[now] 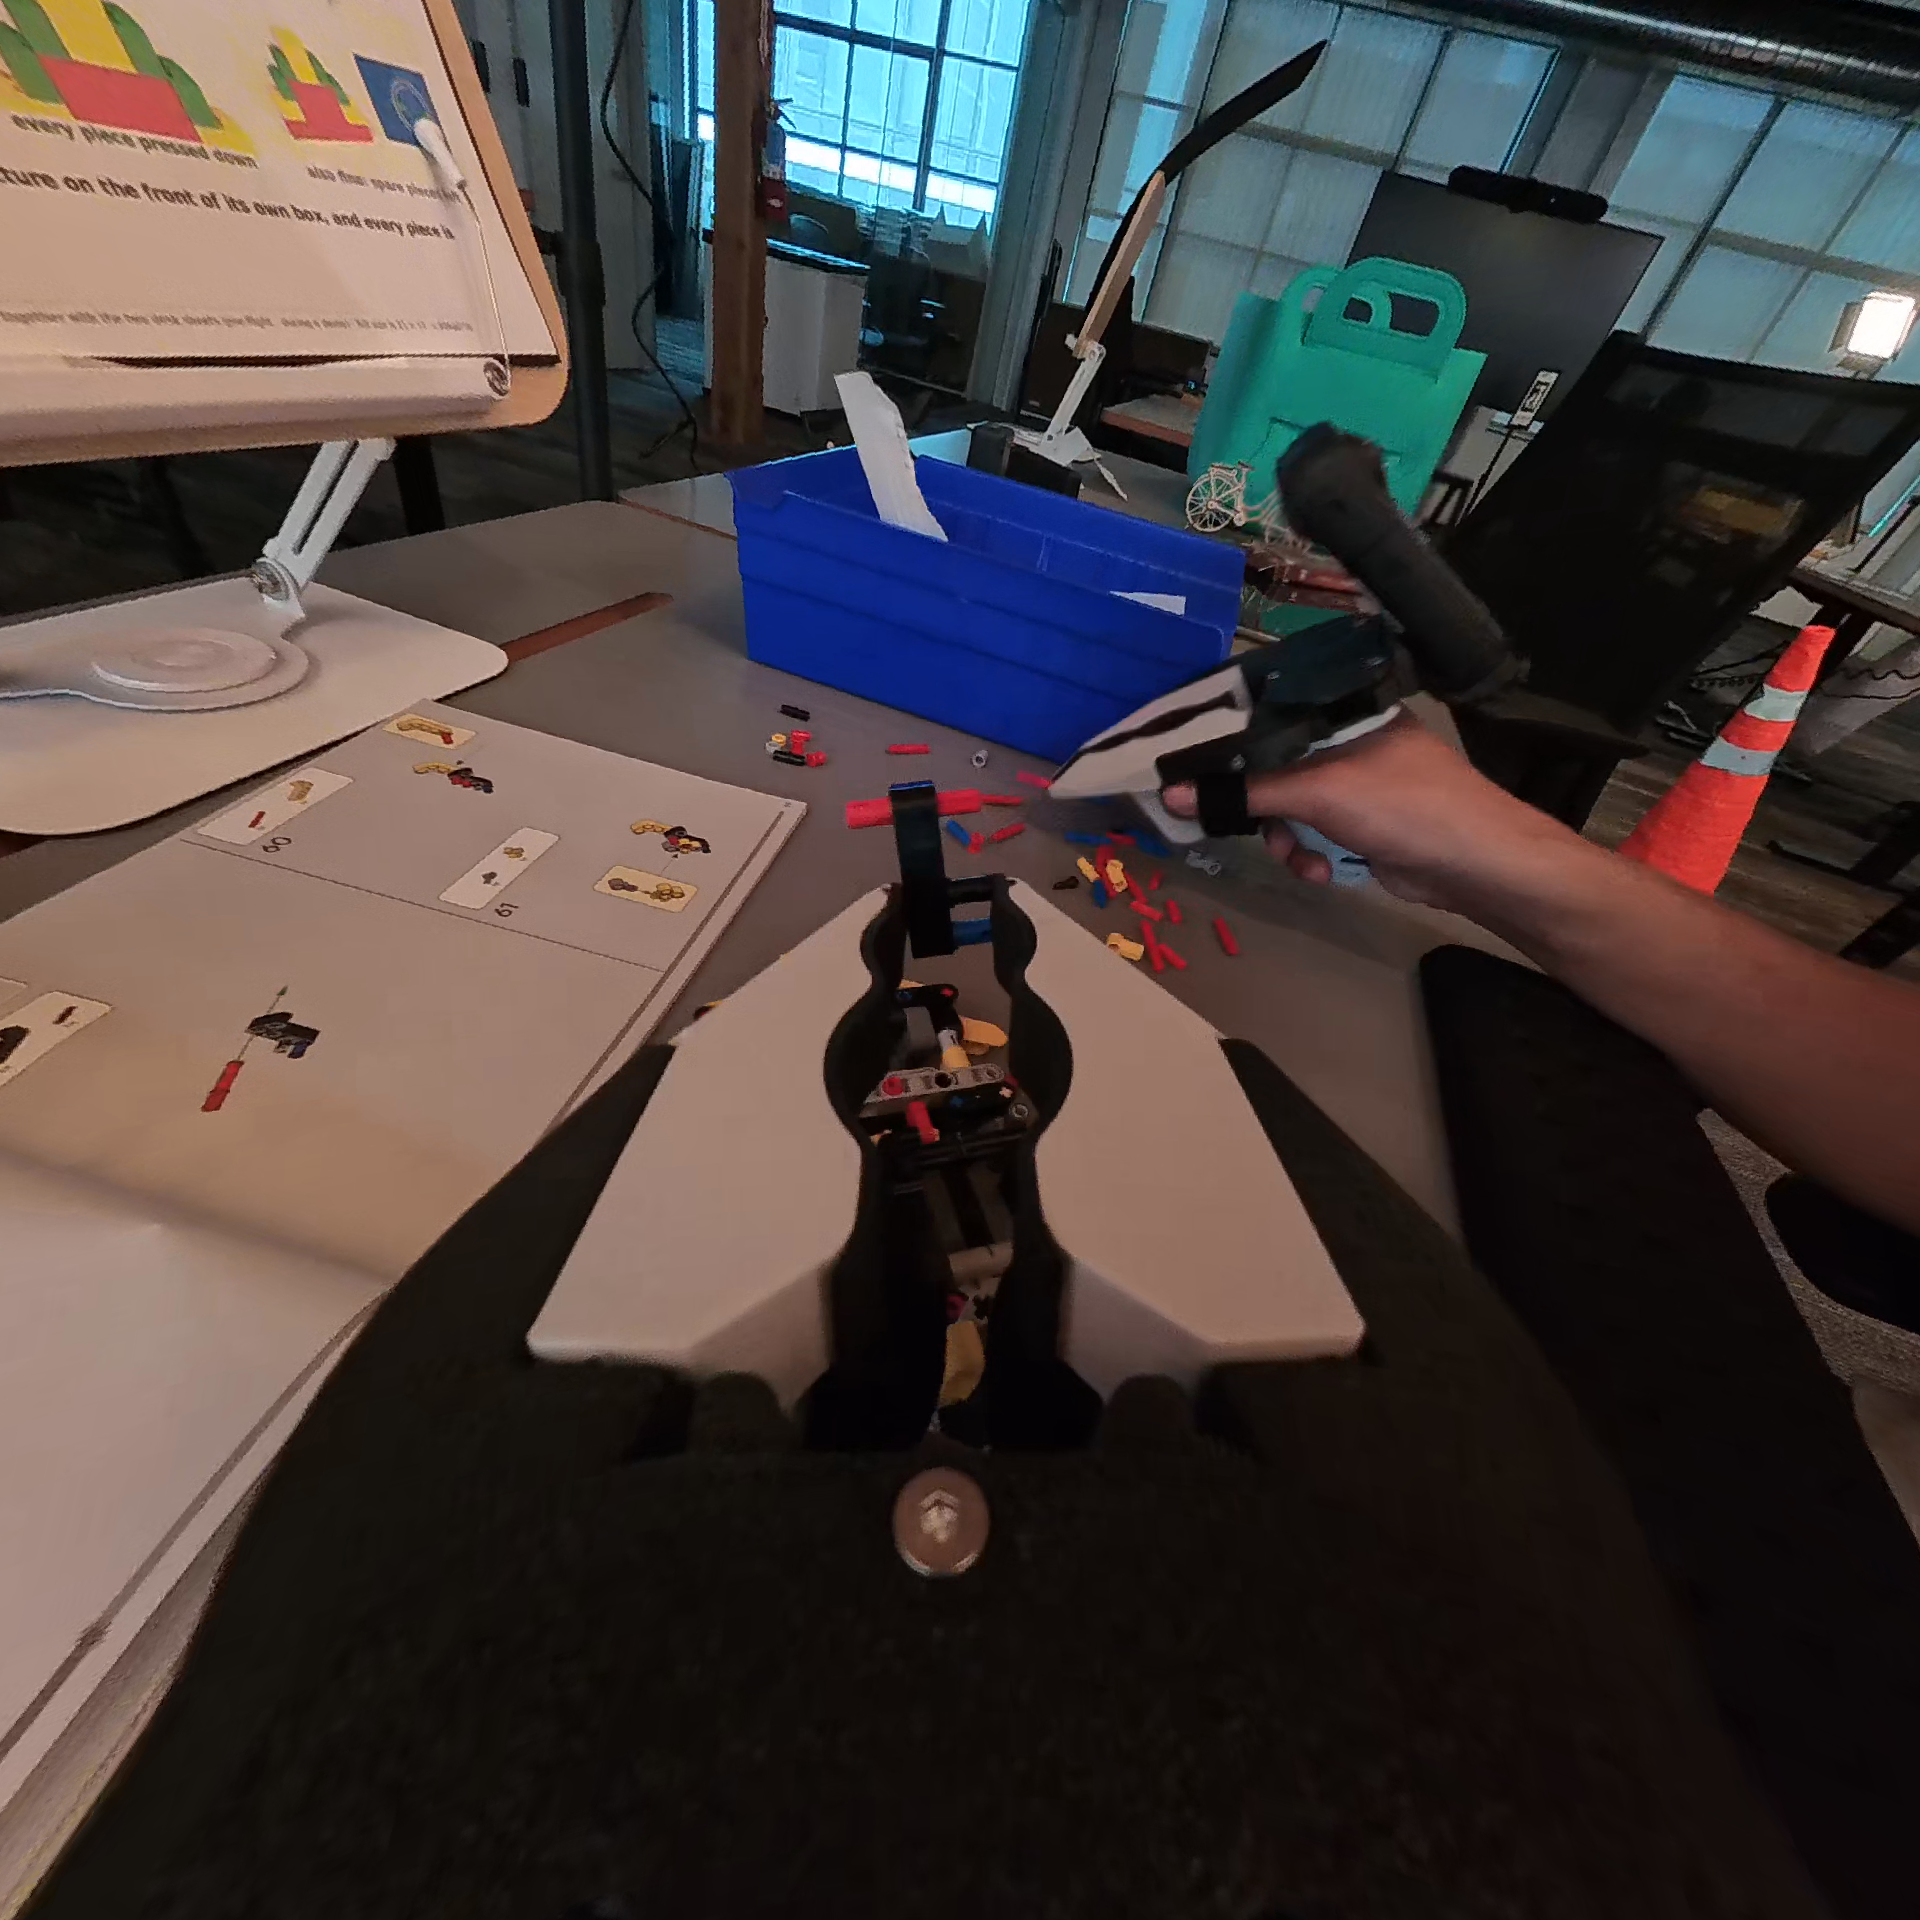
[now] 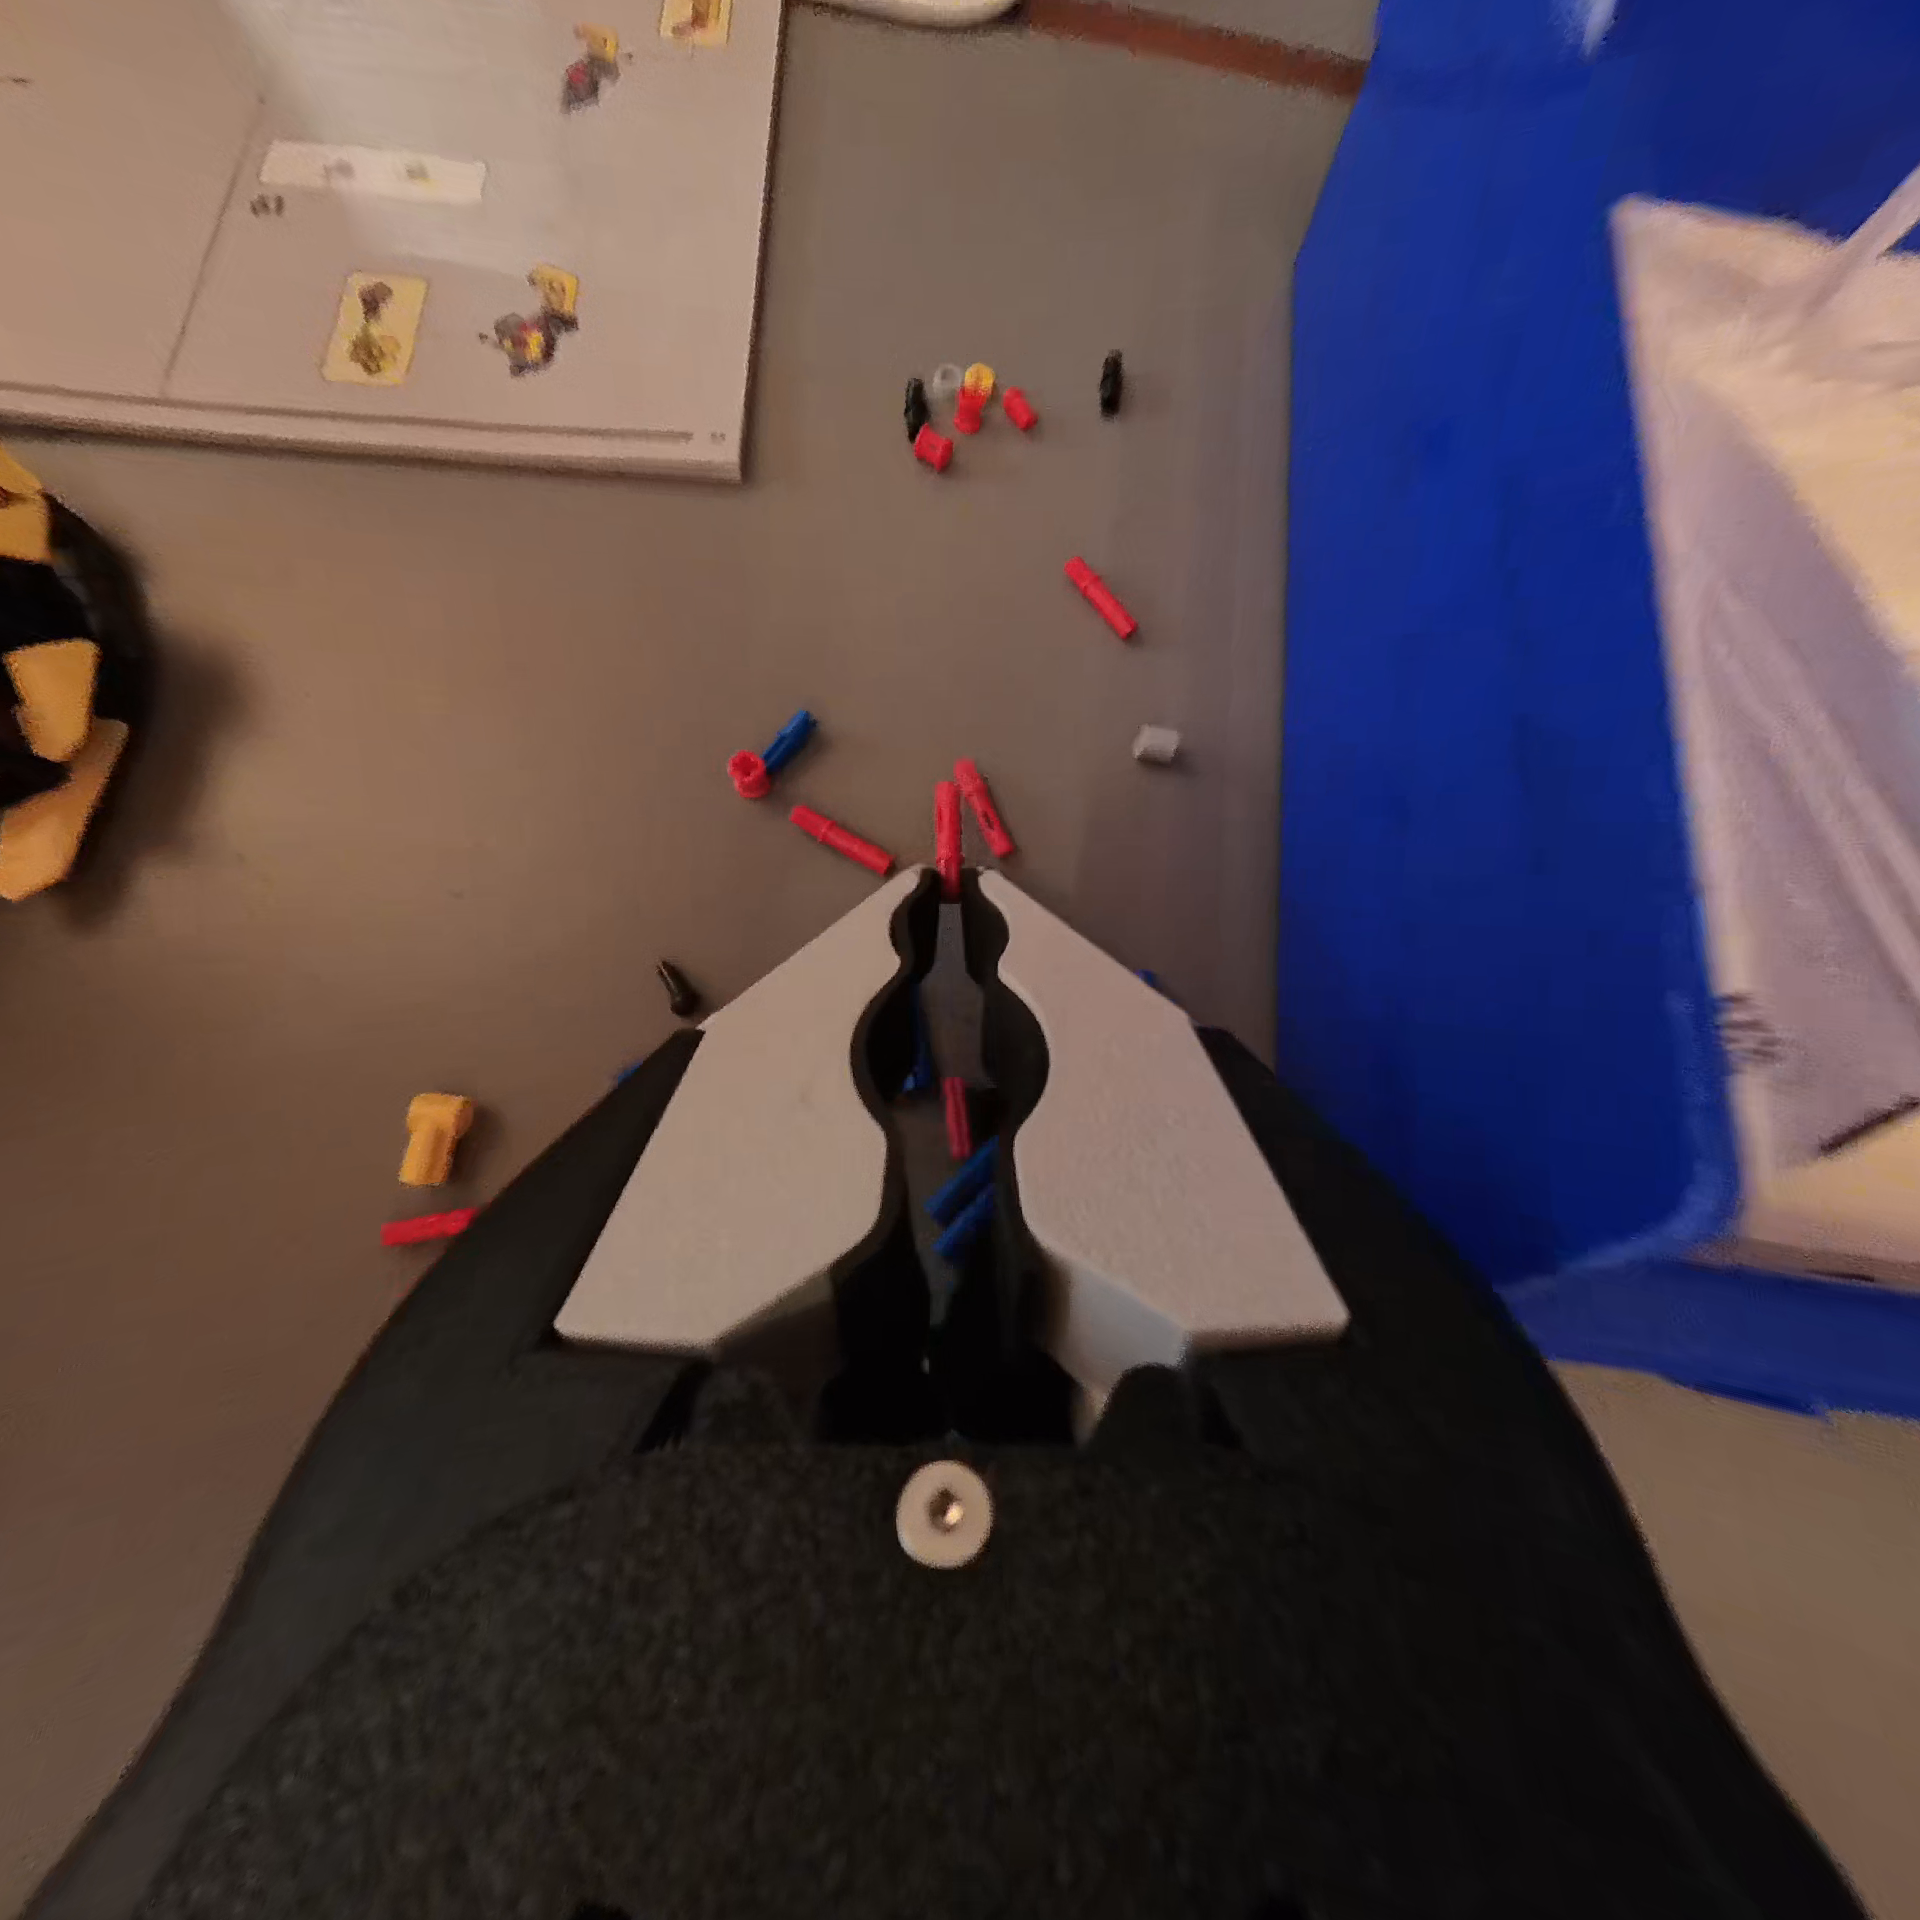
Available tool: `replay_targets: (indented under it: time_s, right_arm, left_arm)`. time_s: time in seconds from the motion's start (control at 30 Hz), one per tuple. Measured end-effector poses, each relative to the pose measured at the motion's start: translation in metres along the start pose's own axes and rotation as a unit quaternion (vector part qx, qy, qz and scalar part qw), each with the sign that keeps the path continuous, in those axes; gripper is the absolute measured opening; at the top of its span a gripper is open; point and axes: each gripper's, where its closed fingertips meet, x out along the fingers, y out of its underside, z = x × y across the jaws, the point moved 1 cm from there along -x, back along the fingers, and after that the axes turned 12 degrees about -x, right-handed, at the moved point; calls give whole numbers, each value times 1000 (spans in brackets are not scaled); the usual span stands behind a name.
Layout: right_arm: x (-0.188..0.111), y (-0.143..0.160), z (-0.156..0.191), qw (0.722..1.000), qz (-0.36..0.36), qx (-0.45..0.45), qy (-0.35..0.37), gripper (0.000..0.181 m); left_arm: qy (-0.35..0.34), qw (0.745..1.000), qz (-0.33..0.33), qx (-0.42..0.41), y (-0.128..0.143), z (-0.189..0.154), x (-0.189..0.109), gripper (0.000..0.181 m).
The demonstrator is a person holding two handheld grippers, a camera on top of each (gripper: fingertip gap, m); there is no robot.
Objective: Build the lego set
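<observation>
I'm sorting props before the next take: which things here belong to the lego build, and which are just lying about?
Belongs to the build:
- partly built model in left tongs
- red pin in right tongs
- loose pins
- instruction booklet
- blue bin

Lying about:
- traffic cone
- green bag

The left tongs (image 1: 940,904) are closed on a black lego beam (image 1: 920,883), which stands upright between the tips; part of a black, grey and yellow lego assembly (image 1: 940,1091) shows in the gap behind. The right tongs (image 1: 1070,784), held in a hand (image 1: 1382,821), point down at loose red, blue and yellow pins (image 1: 1132,904) scattered on the desk (image 1: 644,665). An open instruction booklet (image 1: 395,935) lies left; a blue bin (image 1: 987,613) stands behind the pins.
</observation>
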Motion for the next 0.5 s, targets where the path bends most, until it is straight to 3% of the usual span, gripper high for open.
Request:
replay_targets:
  time_s: [0.1, 0.2, 0.27, 0.37, 0.5]
  right_arm:
    - [-26, -34, 15, 995, -83, -57, -7, 3]
    - [-49, -54, 82, 970, -125, -169, -123, 3]
    - [-64, -51, 138, 937, -132, -227, -230, 3]
    - [-75, -39, 196, 895, -111, -269, -338, 4]
    - [-77, -22, 233, 865, -80, -314, -383, 4]
  left_arm:
    - [-3, 1000, -3, 2, -2, 0, -1, 17]
    - [-8, 1000, -6, 6, -4, 1, -3, 17]
    - [-17, 1000, -7, 14, -5, 4, -4, 17]
    - [-29, 999, -6, 18, -4, 10, -4, 17]
    - [-31, 999, -7, 12, -5, 13, -6, 16]
